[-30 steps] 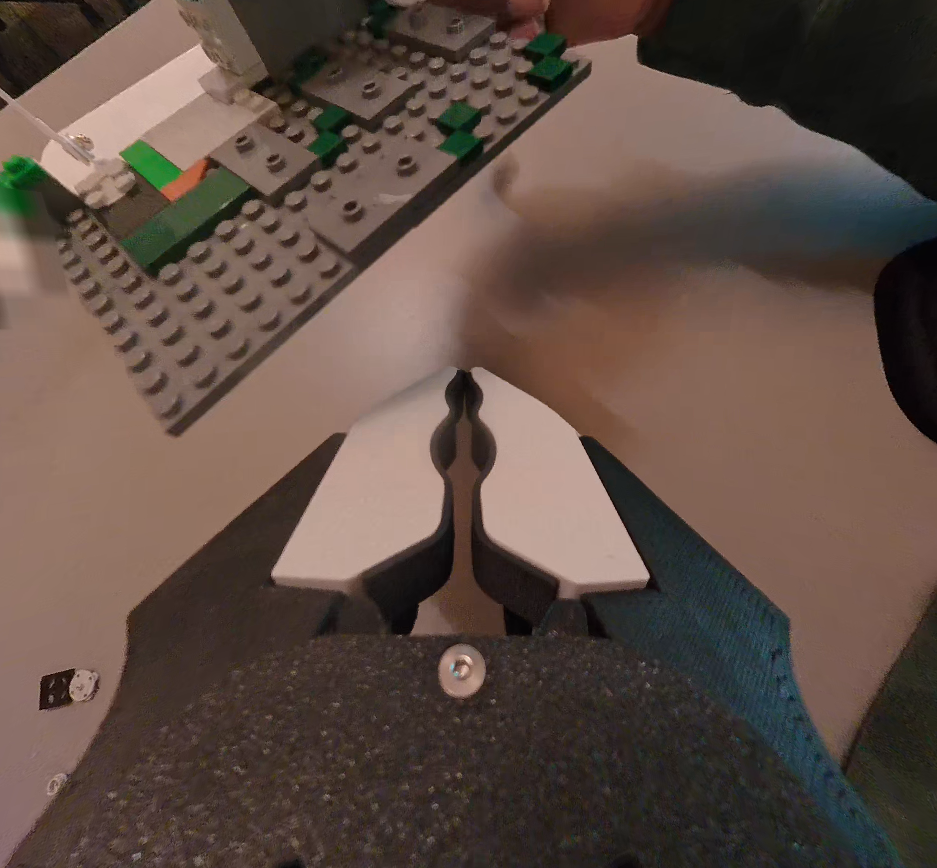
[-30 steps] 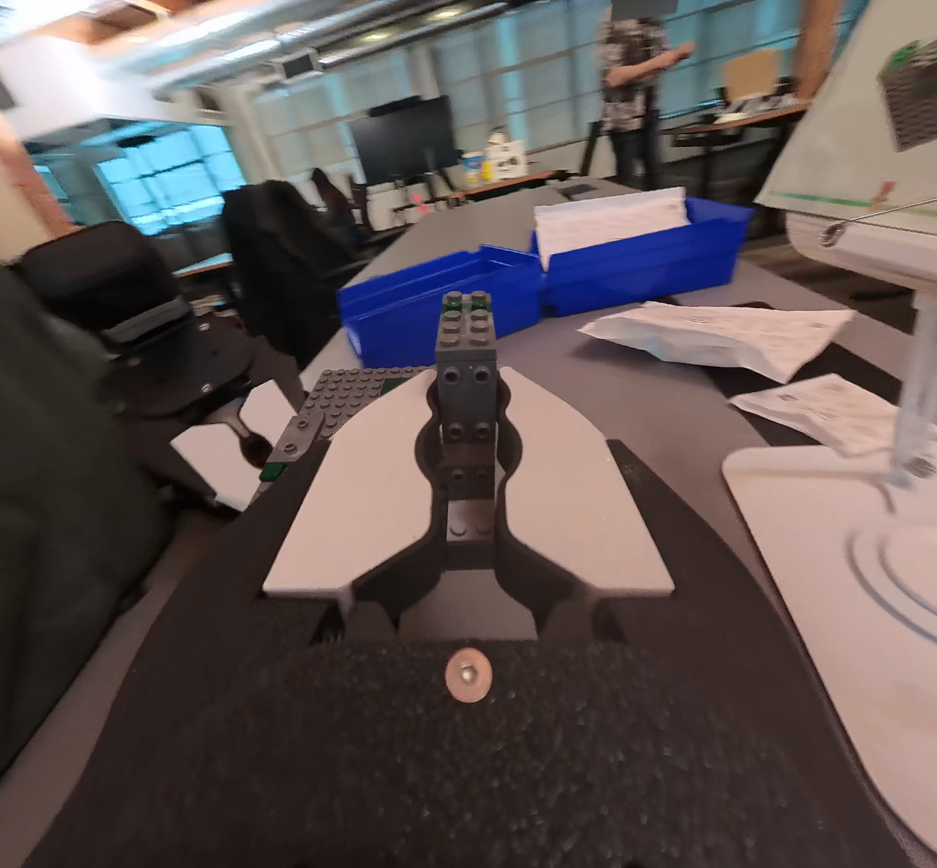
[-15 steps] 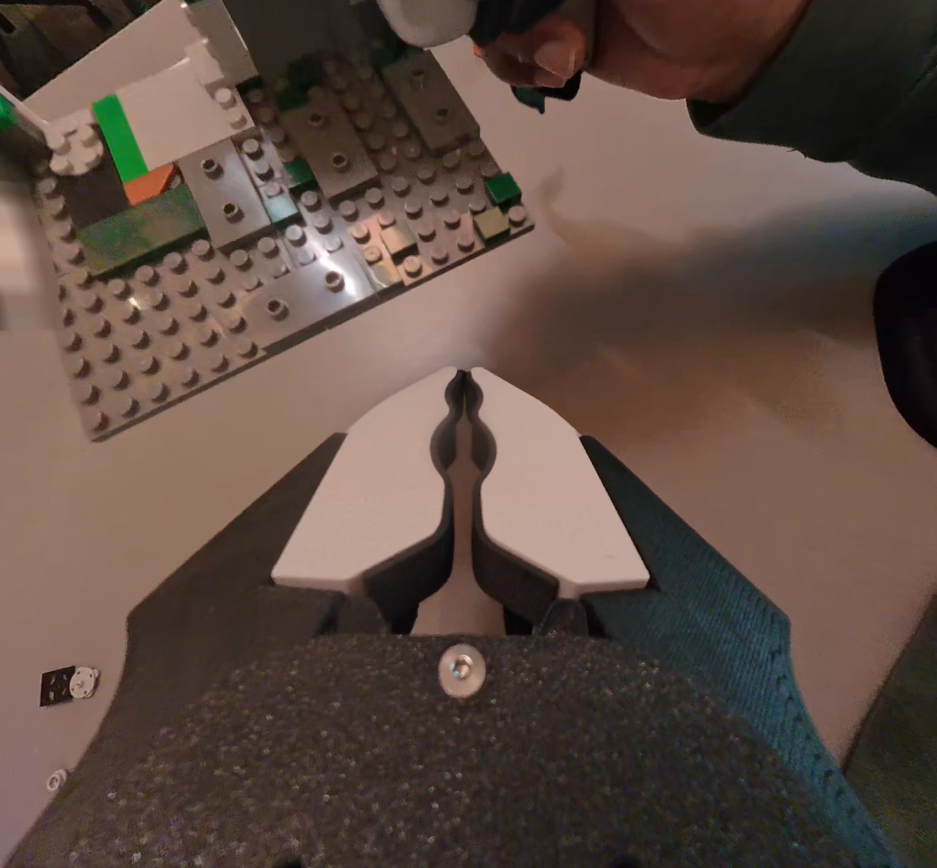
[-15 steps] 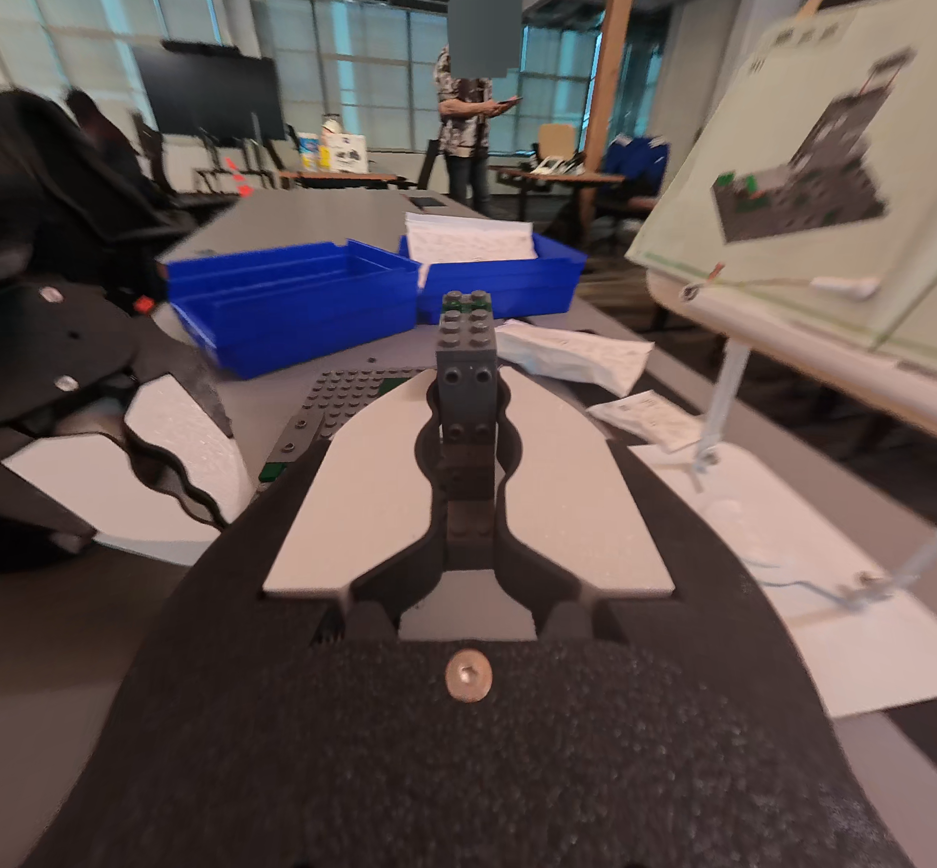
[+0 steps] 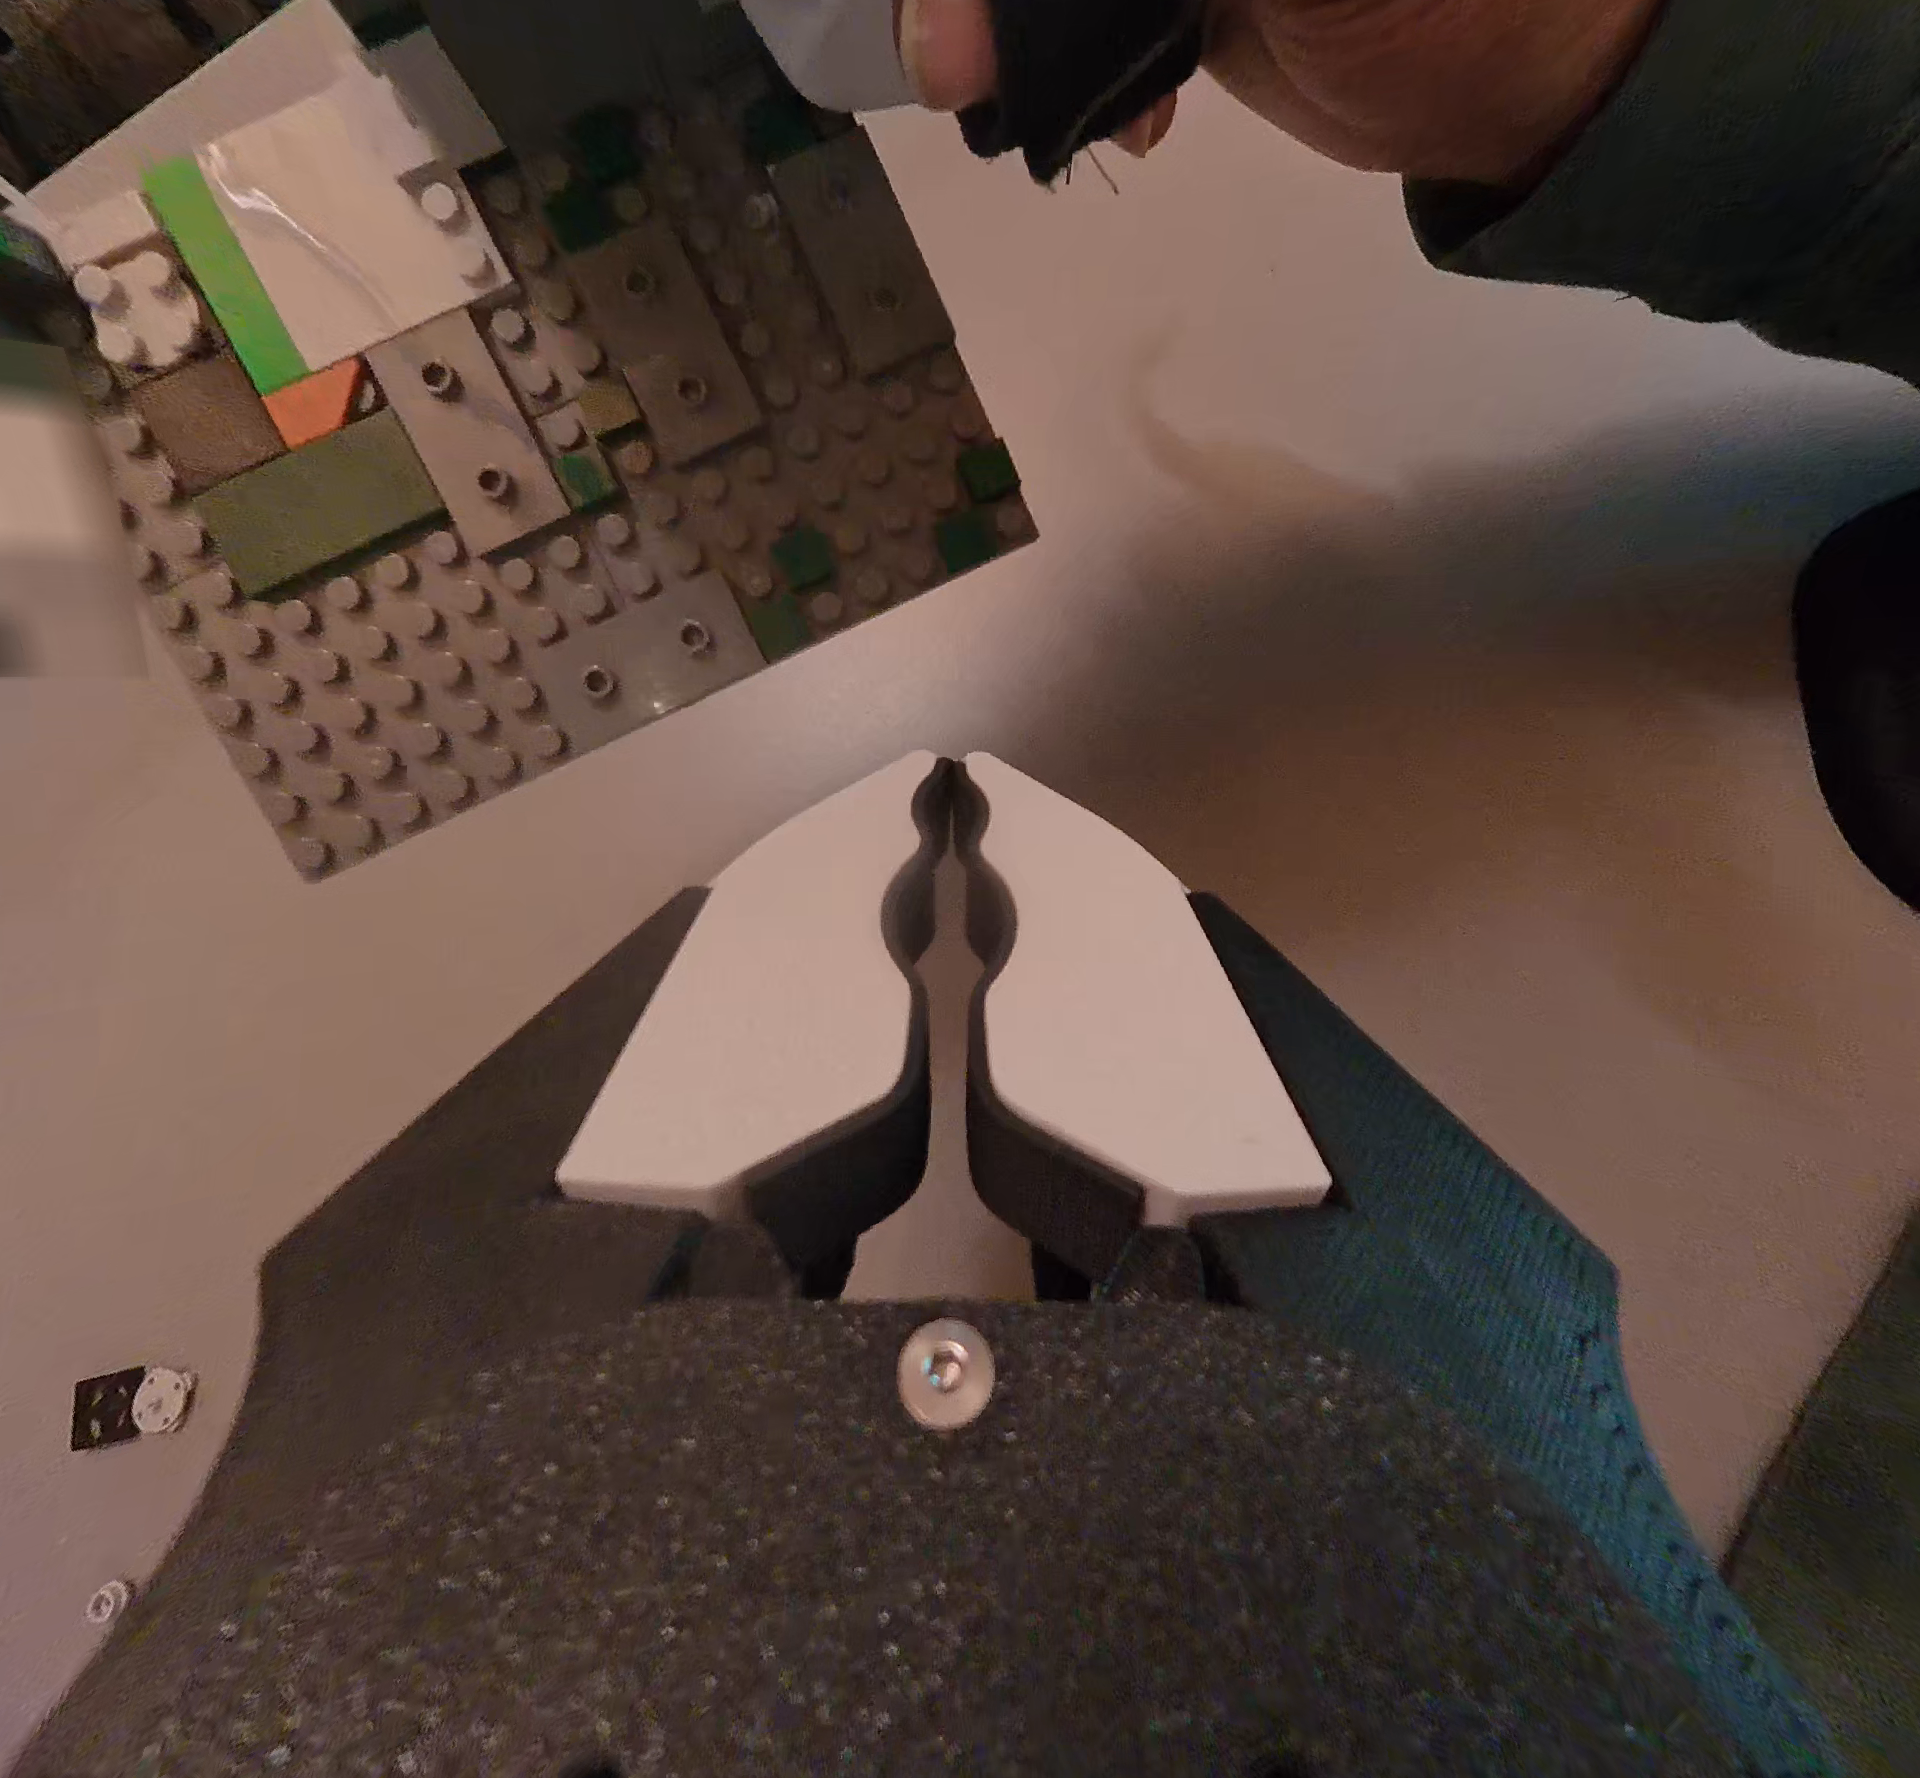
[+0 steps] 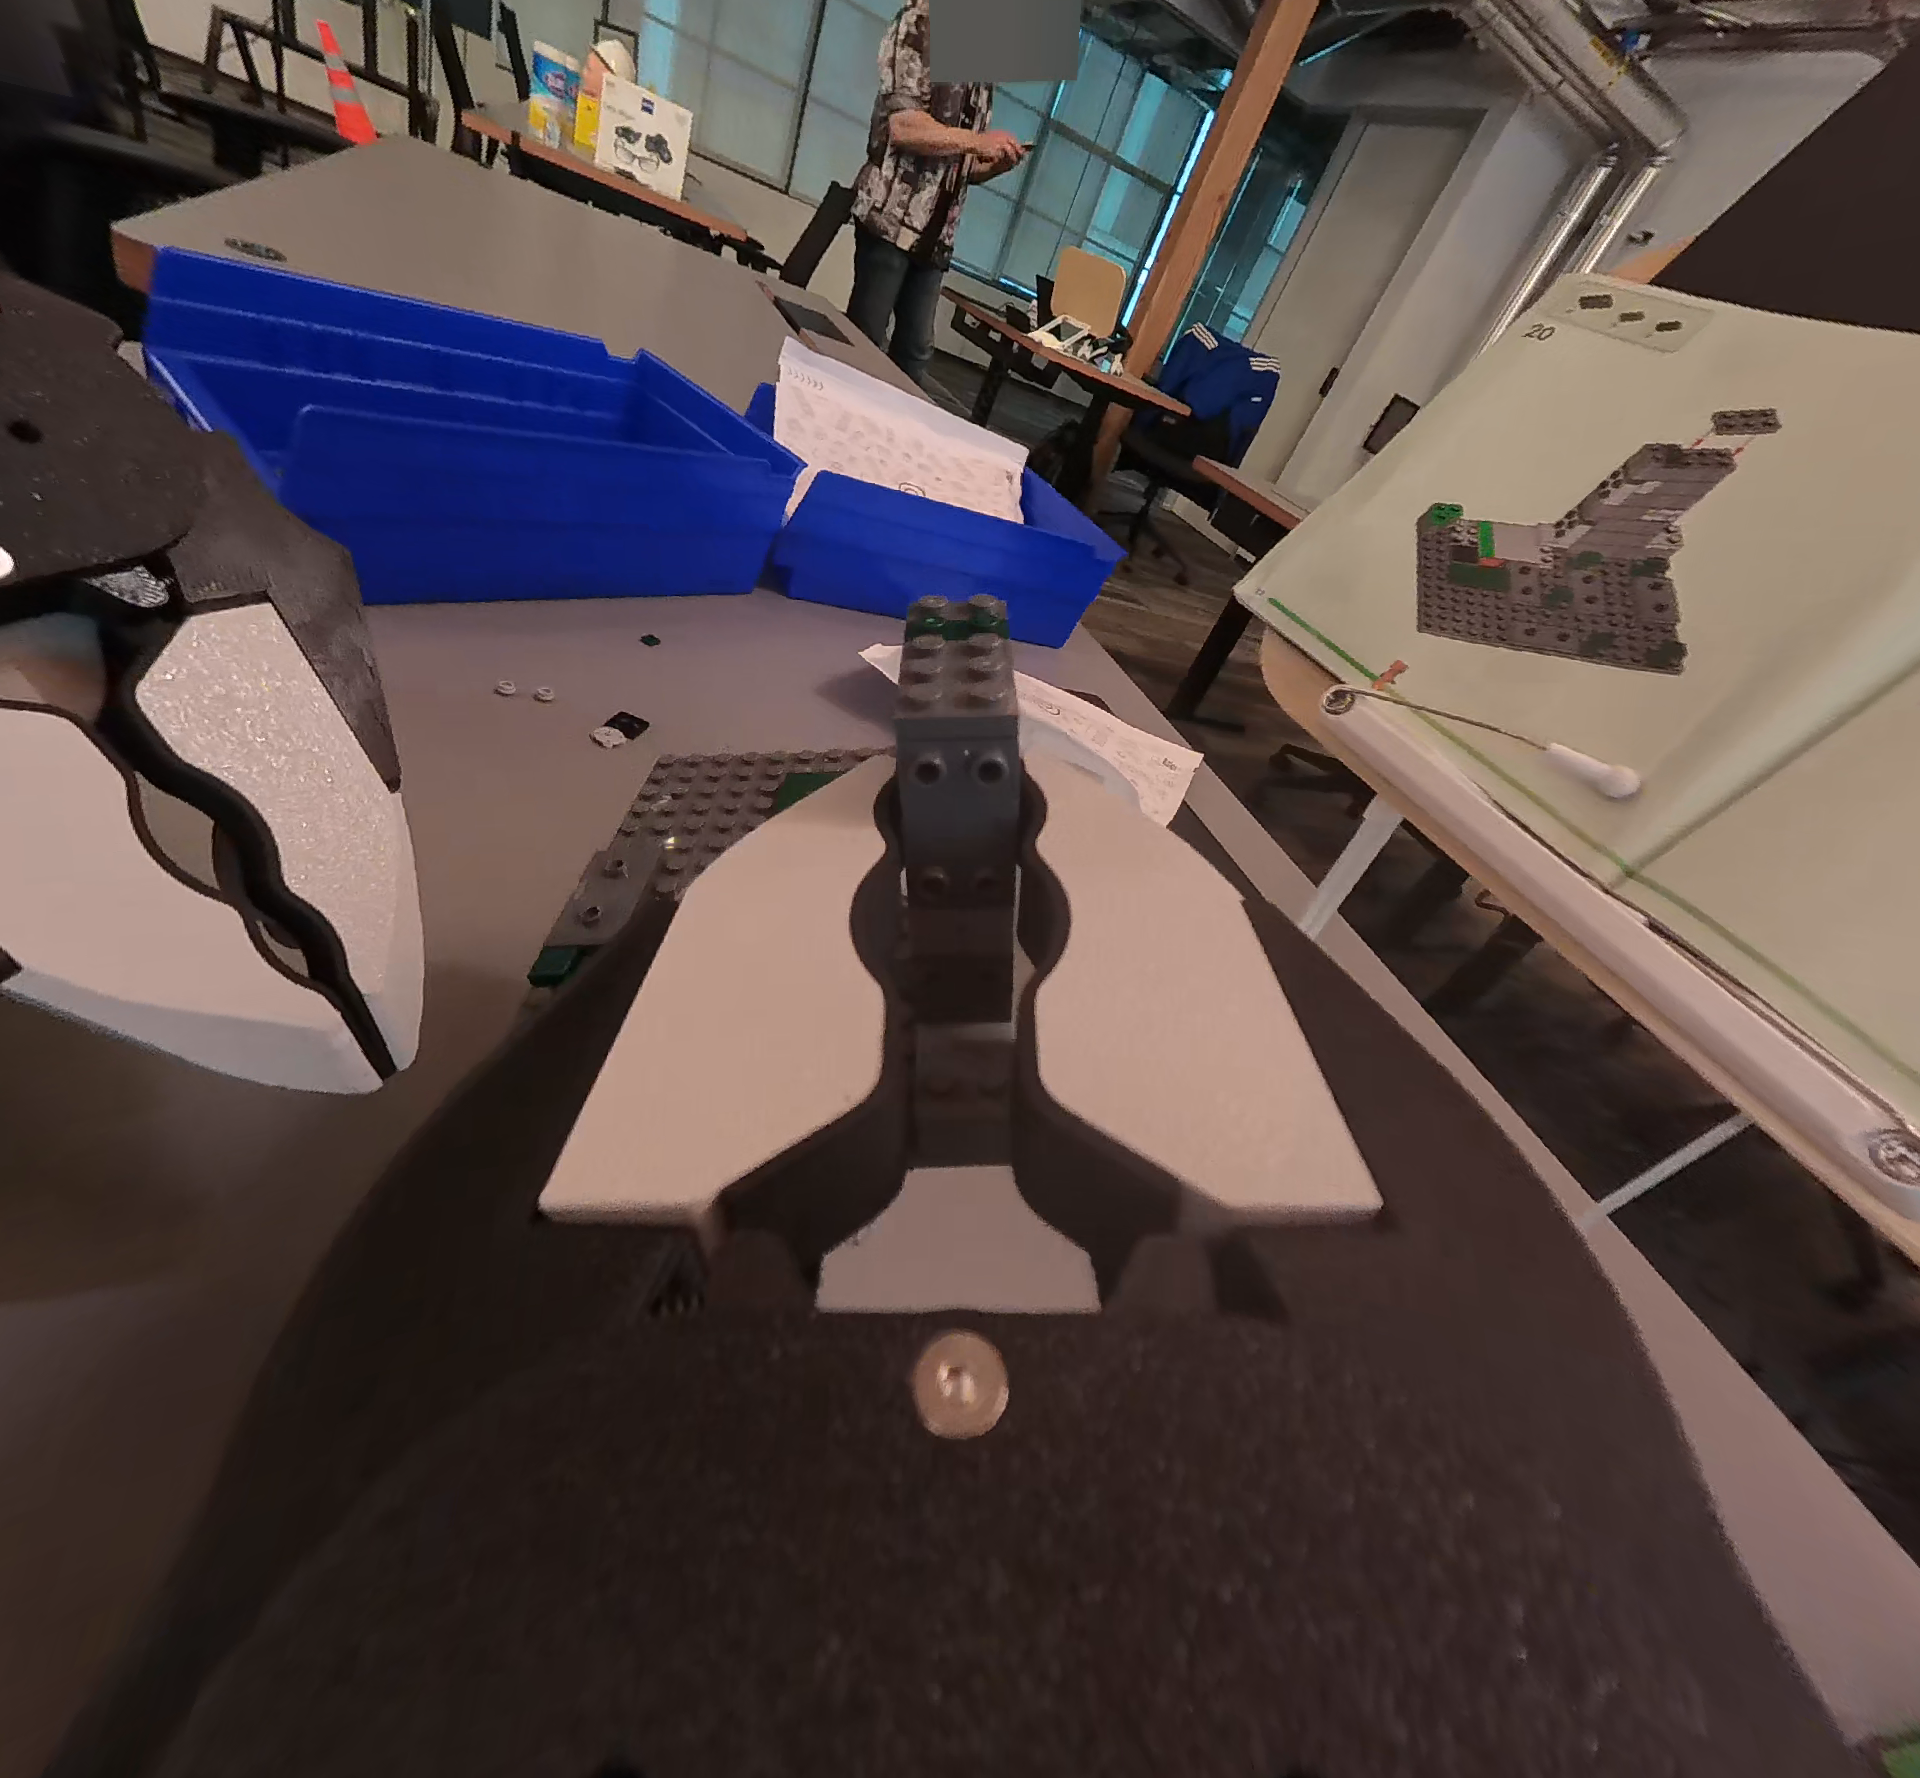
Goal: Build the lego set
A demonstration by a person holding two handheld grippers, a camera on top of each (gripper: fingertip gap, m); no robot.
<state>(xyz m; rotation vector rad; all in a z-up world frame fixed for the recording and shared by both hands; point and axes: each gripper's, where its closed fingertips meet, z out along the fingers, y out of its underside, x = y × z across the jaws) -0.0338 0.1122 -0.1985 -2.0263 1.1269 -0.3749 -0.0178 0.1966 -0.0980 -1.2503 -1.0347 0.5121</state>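
My right gripper (image 6: 958, 778) is shut on a dark grey brick stack (image 6: 956, 689) with green and grey studs at its far end. Below it lies the grey studded baseplate (image 6: 717, 803). In the left wrist view the baseplate (image 5: 395, 720) sits at the upper left with grey tiles, small green pieces, a white part and an orange piece. My left gripper (image 5: 951, 767) is shut and empty, just off the plate's near corner; it also shows at the left of the right wrist view (image 6: 379, 1063). A hand (image 5: 1403, 14) holds the right gripper over the plate's far side.
Two blue bins (image 6: 468, 481) (image 6: 935, 554) stand at the back of the grey table. An open instruction booklet (image 6: 1558, 565) rests on a stand at the right. Paper bags (image 6: 1101, 741) and small loose pieces (image 6: 621, 727) lie near the plate. A person (image 6: 920, 170) stands far off. About 12 cm separates my left fingertips from my right.
The right gripper has swung right with the brick stack, bringing the booklet into view. In the left wrist view the baseplate has turned and come closer. The left gripper stays shut.
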